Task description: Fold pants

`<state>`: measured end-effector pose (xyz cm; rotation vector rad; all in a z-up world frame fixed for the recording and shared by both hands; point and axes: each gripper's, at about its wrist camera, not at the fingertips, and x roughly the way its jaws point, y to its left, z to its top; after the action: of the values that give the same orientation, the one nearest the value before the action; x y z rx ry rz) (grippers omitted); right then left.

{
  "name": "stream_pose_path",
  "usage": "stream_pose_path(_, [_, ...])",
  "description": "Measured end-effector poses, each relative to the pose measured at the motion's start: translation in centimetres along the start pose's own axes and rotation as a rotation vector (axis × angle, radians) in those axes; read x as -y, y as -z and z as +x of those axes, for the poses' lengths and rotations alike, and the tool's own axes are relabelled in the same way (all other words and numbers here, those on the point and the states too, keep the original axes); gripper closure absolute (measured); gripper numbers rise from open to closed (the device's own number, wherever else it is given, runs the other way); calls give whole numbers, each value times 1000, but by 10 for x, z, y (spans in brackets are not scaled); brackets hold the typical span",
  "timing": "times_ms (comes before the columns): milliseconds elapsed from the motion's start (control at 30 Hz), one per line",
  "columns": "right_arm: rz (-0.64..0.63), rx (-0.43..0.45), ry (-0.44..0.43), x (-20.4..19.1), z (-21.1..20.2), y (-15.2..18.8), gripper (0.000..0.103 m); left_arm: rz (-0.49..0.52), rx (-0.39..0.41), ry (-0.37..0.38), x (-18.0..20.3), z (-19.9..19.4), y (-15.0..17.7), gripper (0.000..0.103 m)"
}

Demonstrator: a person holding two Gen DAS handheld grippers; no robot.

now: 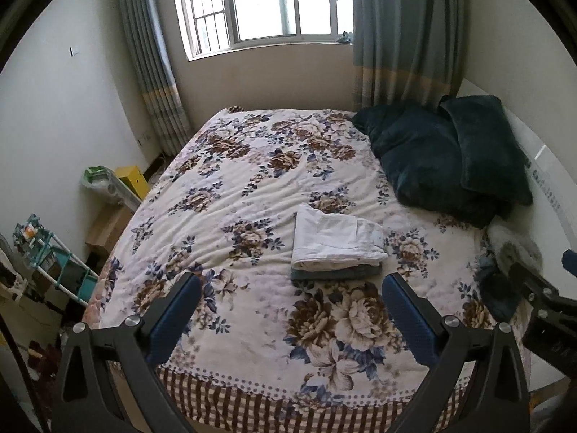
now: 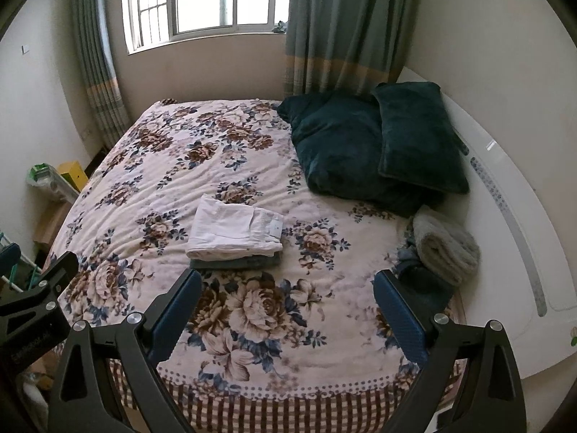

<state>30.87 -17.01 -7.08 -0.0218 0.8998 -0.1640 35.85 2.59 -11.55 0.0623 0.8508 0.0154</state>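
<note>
A folded white pair of pants (image 1: 333,240) (image 2: 236,231) lies on top of a folded grey-blue garment (image 1: 335,273) (image 2: 236,262) in the middle of the floral bedspread (image 1: 234,198) (image 2: 151,195). My left gripper (image 1: 290,285) is open and empty, held above the near part of the bed, short of the stack. My right gripper (image 2: 286,283) is open and empty, at the same distance, to the right of the left one. Its body shows at the right edge of the left wrist view (image 1: 541,306).
Two dark teal pillows (image 1: 443,155) (image 2: 378,144) lie at the far right by the white headboard (image 2: 505,216). A rolled grey towel (image 2: 445,249) and dark clothes (image 2: 422,281) lie near it. Curtains and a window stand behind. Boxes and a rack (image 1: 54,259) fill the left floor.
</note>
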Motion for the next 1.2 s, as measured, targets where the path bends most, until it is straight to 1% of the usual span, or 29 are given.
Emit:
stream_pose_path(433, [-6,1,-5,-7,9,-3,5,-4,-4,0,-4,7,-1,0])
stream_pose_path(1200, [-2,8,-14,-13,8,-3,4,0,10,-35,2,4,0,0])
